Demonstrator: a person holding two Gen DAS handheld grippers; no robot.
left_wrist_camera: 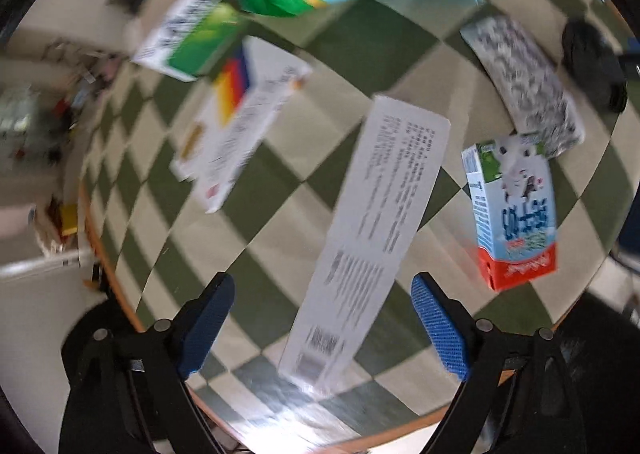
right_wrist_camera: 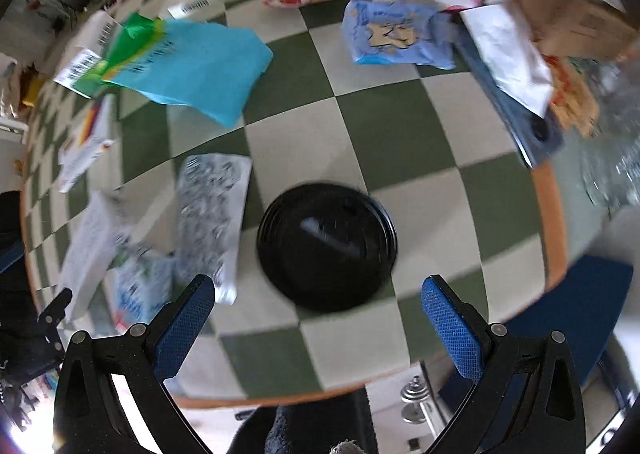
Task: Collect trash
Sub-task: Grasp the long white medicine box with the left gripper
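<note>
Your left gripper (left_wrist_camera: 322, 328) stands parted above the long white carton (left_wrist_camera: 368, 242), whose long axis runs from 7 to 1 o'clock on the checkered table (left_wrist_camera: 276, 214). Your right gripper (right_wrist_camera: 318, 330), also parted and empty, frames the black lid (right_wrist_camera: 326, 246).

A checked cloth (right_wrist_camera: 360, 126), matt and woven-looking, covered the wood-edged table (right_wrist_camera: 554, 214). On it lay a glossy black plastic lid (right_wrist_camera: 326, 246), a printed cardboard milk carton (left_wrist_camera: 512, 210), a long paper box (left_wrist_camera: 372, 222) and a shiny crinkled foil wrapper (right_wrist_camera: 212, 214).
</note>
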